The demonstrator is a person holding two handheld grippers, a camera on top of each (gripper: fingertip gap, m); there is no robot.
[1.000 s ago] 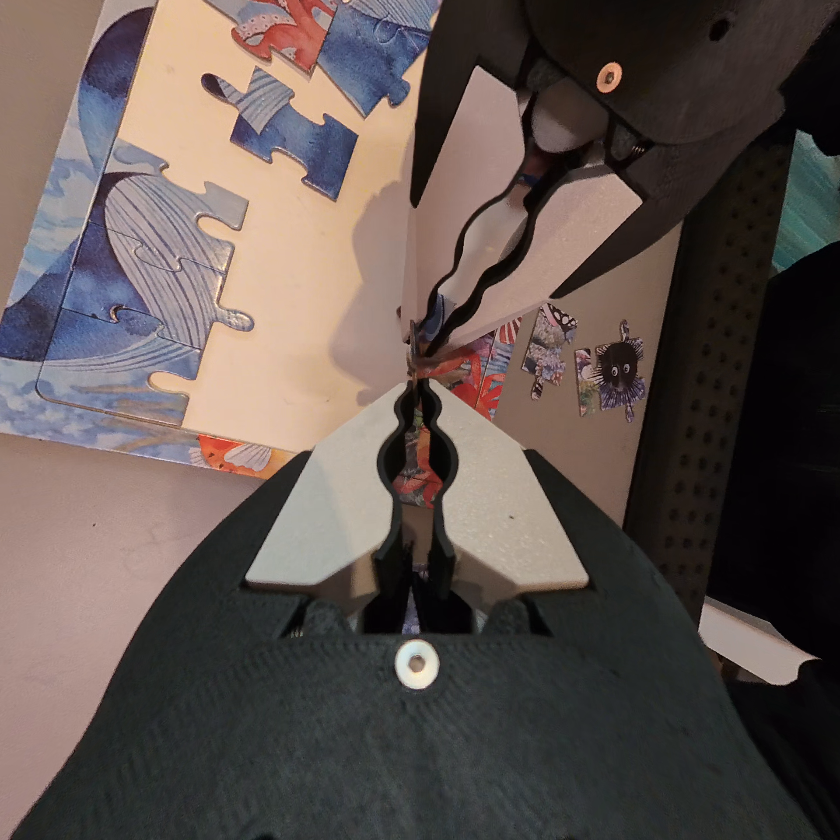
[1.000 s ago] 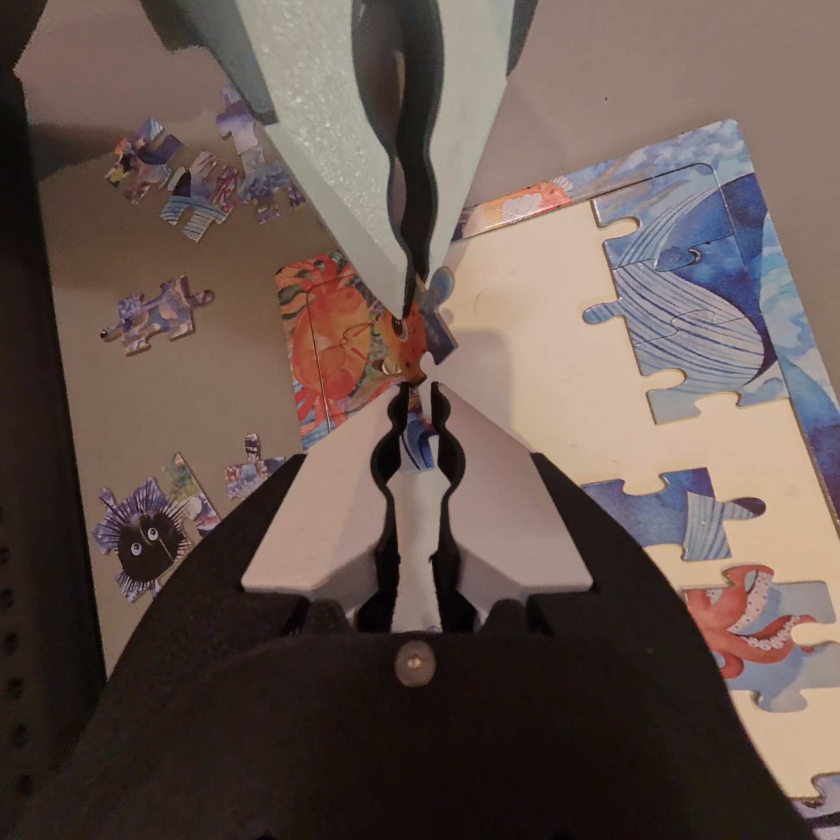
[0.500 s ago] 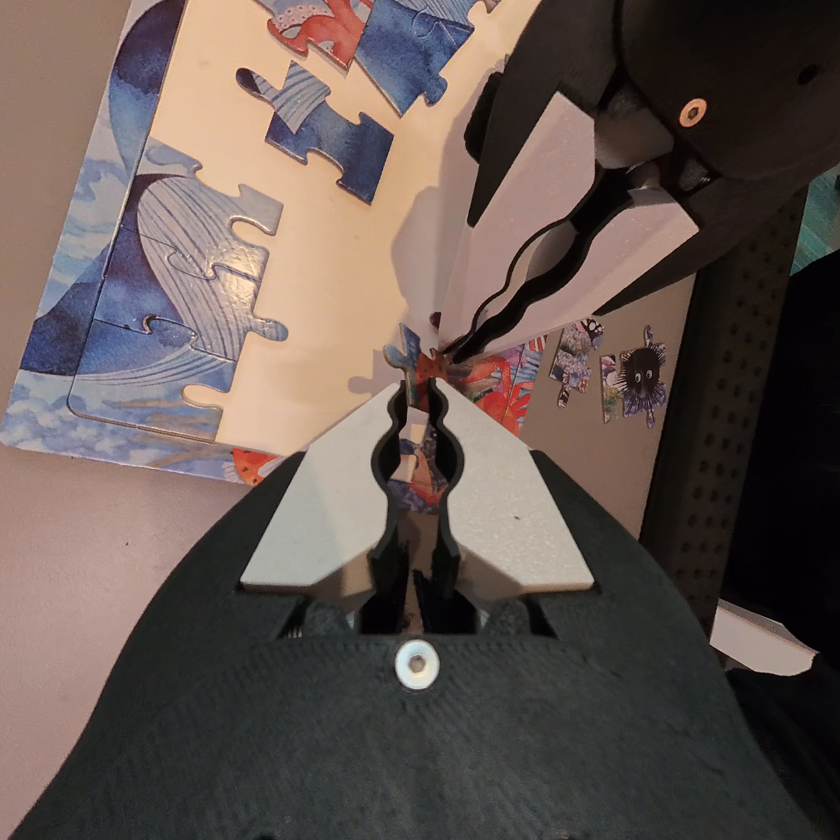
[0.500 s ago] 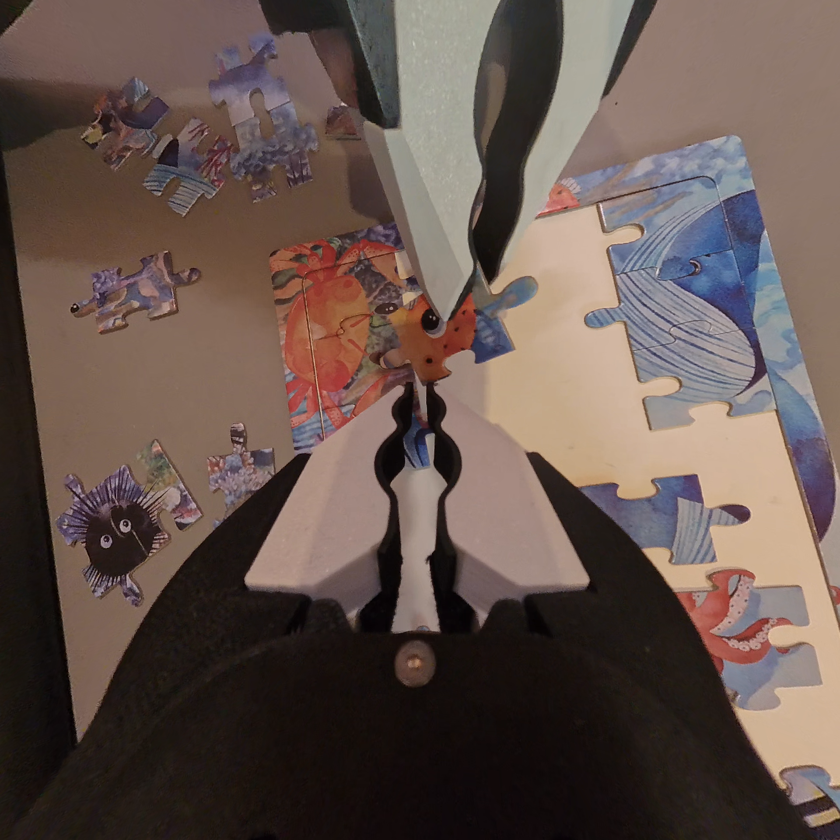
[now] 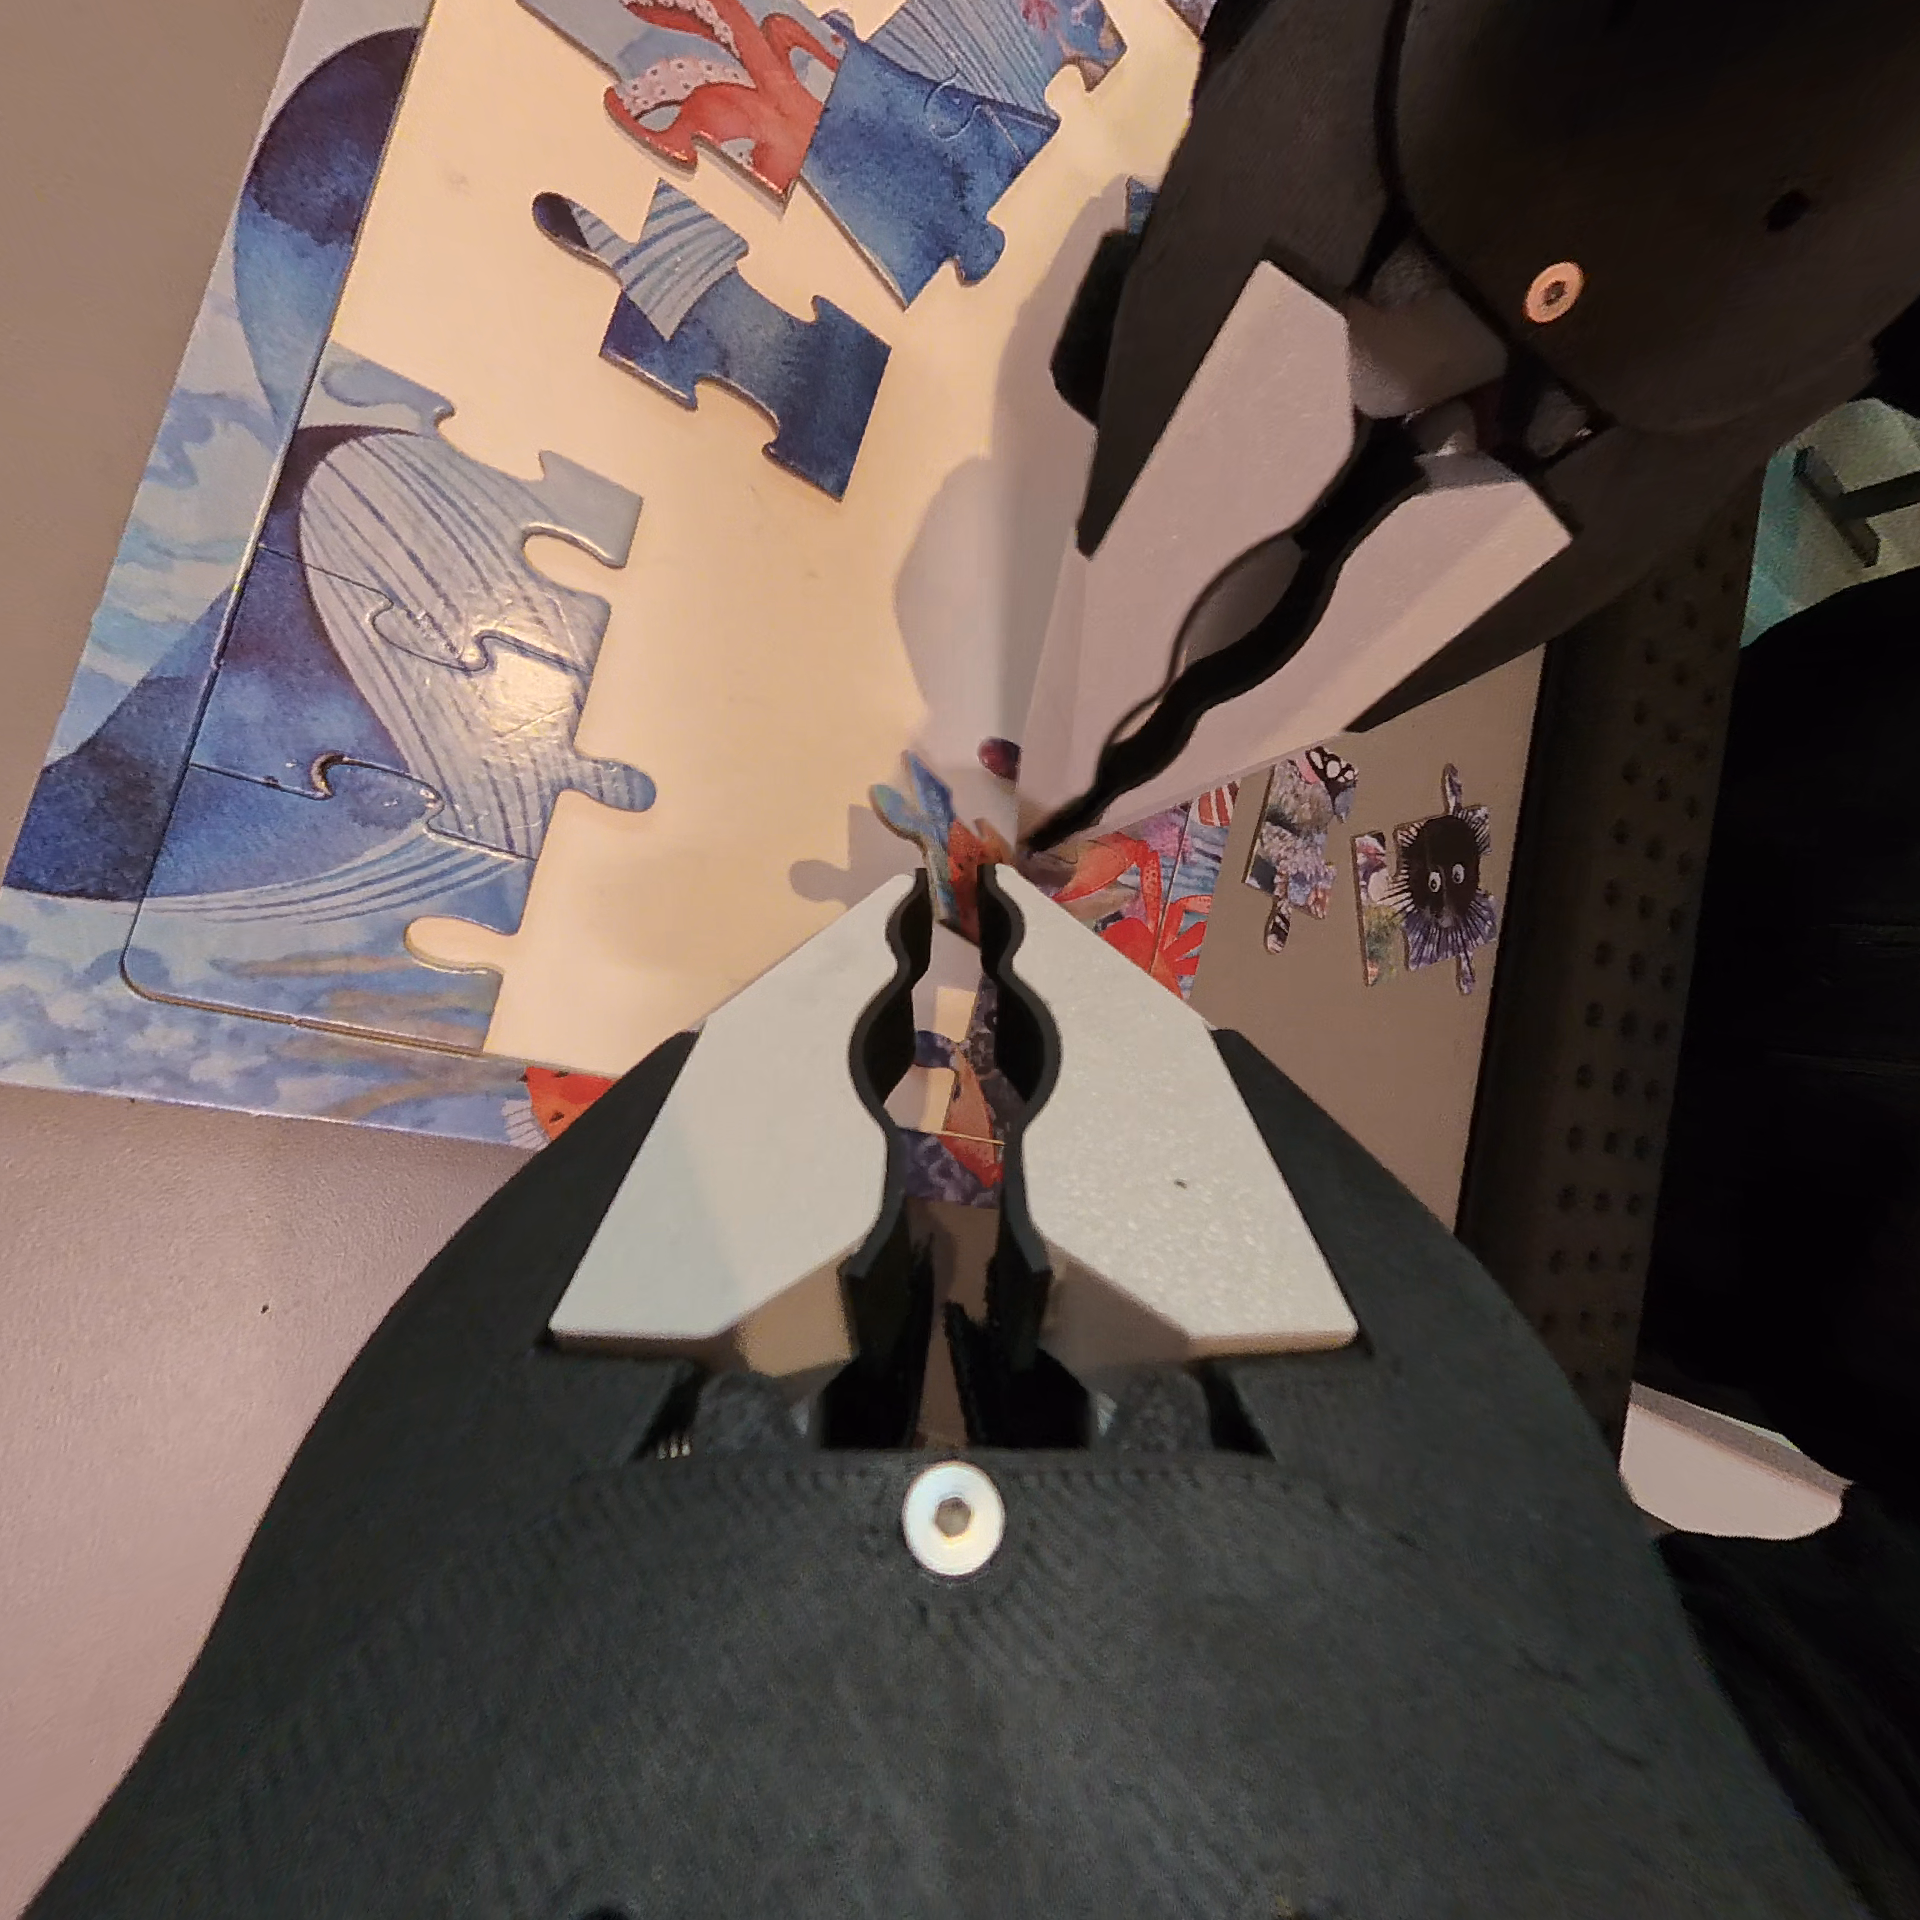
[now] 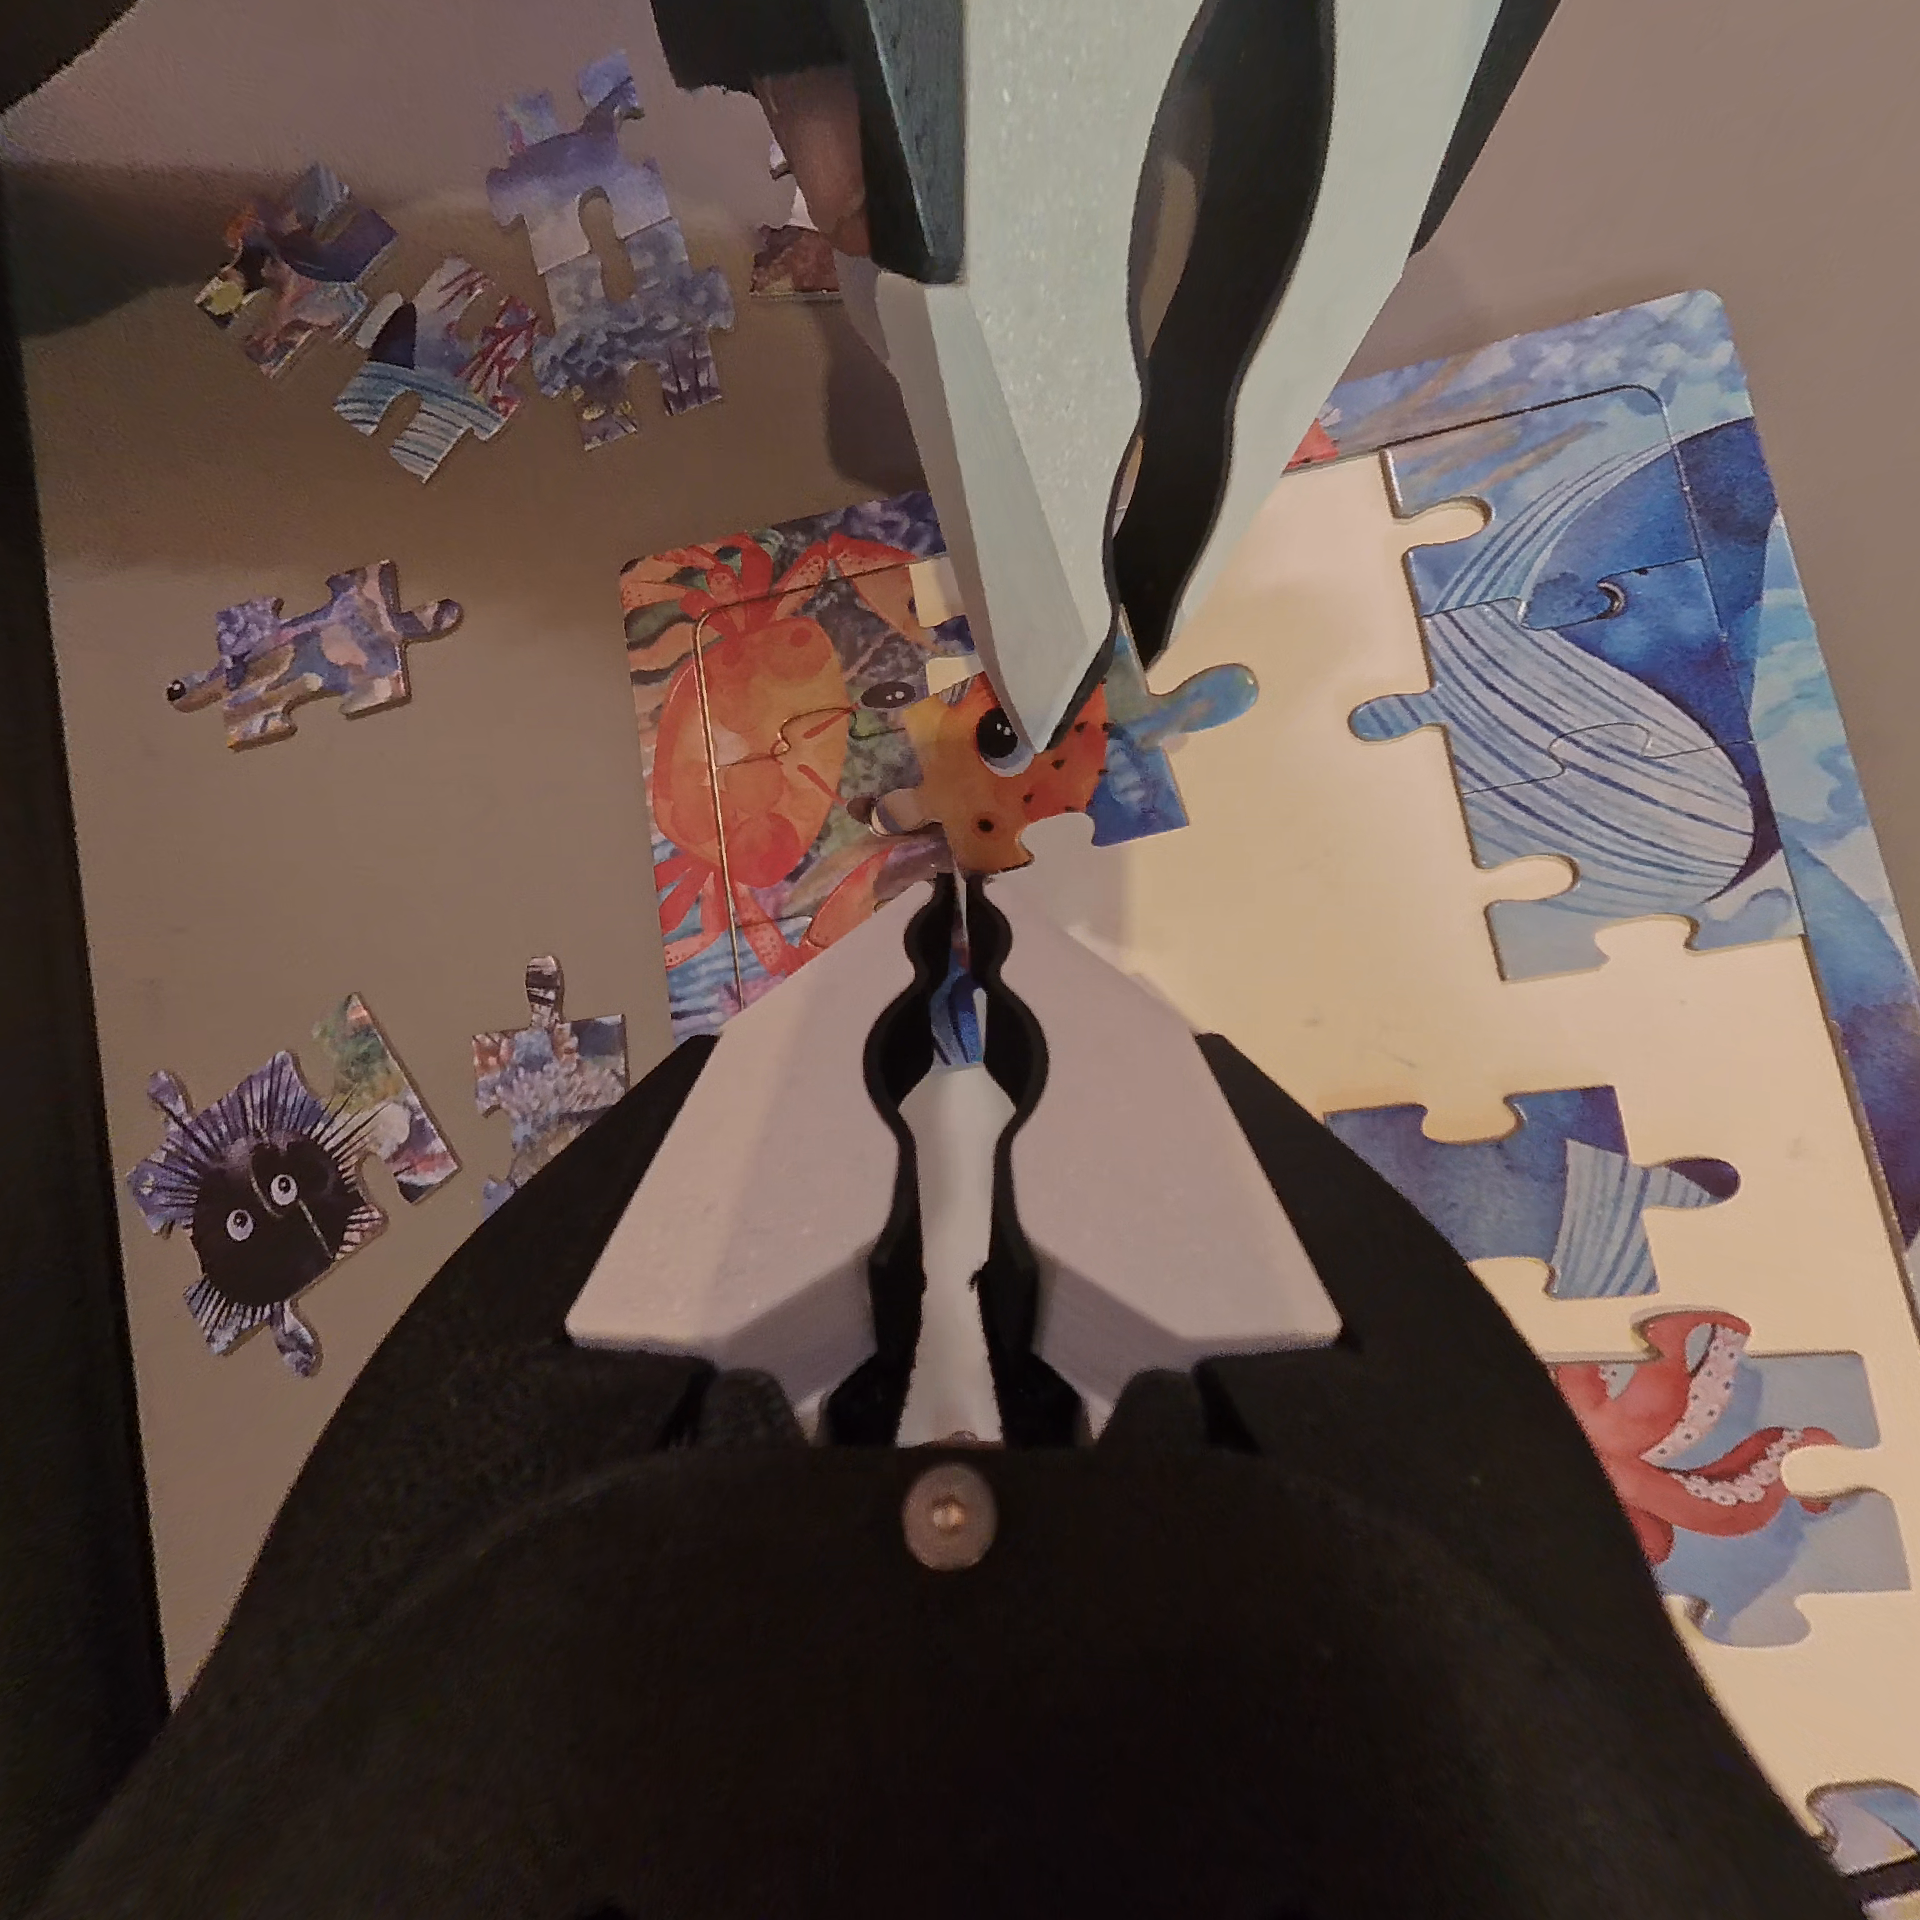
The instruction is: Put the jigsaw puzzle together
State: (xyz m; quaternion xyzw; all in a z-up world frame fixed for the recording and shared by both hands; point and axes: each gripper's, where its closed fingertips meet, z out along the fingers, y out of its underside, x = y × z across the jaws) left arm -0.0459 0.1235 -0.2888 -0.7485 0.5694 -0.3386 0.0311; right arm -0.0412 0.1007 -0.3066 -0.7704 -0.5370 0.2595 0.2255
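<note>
A puzzle piece with an orange spotted fish (image 6: 997, 790) is held tilted just above the puzzle board (image 6: 1299, 935), edge-on in the left wrist view (image 5: 951, 847). My left gripper (image 5: 954, 883) is shut on it and comes down from the top of the right wrist view (image 6: 1091, 696). My right gripper (image 6: 963, 888) is shut, its tips pinching the piece's near edge; it enters the left wrist view from the upper right (image 5: 1034, 831). Whale pieces (image 6: 1610, 727) are joined in the board's far corner. Joined crab pieces (image 6: 769, 748) lie just past the held piece.
A blue piece (image 6: 1507, 1184) and an octopus piece (image 6: 1704, 1455) lie loose on the board. Several loose pieces lie on the grey table, among them a black sea-urchin piece (image 6: 260, 1205). A black perforated post (image 5: 1621, 935) stands at the table's edge. The grippers are tip to tip, or close to it. From either gripper's tips it is about 25 cm to the black perforated post (image 5: 1621, 935).
Both grippers have risen together with the fish piece, which has come up off the board and tilted. More of the table and the loose pieces shows now.
</note>
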